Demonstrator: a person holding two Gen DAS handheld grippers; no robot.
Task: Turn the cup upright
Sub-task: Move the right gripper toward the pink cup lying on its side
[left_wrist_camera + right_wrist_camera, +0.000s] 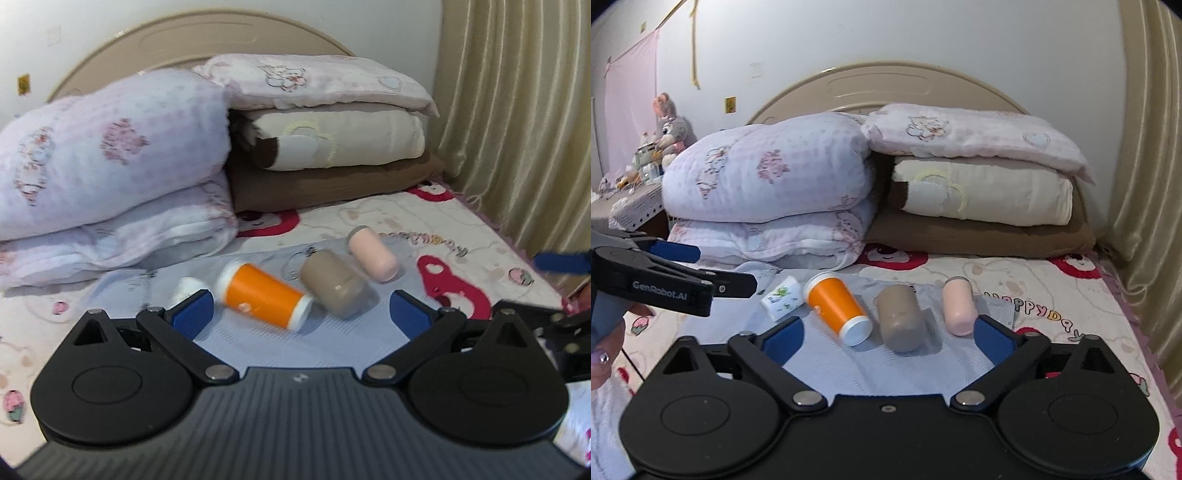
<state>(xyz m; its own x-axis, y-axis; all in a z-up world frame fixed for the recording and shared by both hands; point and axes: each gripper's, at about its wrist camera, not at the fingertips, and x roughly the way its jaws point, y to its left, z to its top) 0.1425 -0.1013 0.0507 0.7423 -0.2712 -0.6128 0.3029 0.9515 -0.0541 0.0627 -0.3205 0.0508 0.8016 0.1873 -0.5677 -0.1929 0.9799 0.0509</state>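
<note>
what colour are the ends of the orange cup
White at both ends of the orange cup; clearest in the right wrist view.

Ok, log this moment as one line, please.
stage: pre-grasp | left tool: open, empty | right tool: open, empty | orange cup, tan cup, pink cup, white cup: all lying on blue mat

**Both claws open, nothing held**

Left claw (301, 314): blue fingers (194, 314) spread wide, level. Right claw (886, 338): same, fingers (993, 338) wide apart. From the right view, the left claw sits off to the left, and a hand (607, 343) grips its handle.
</note>
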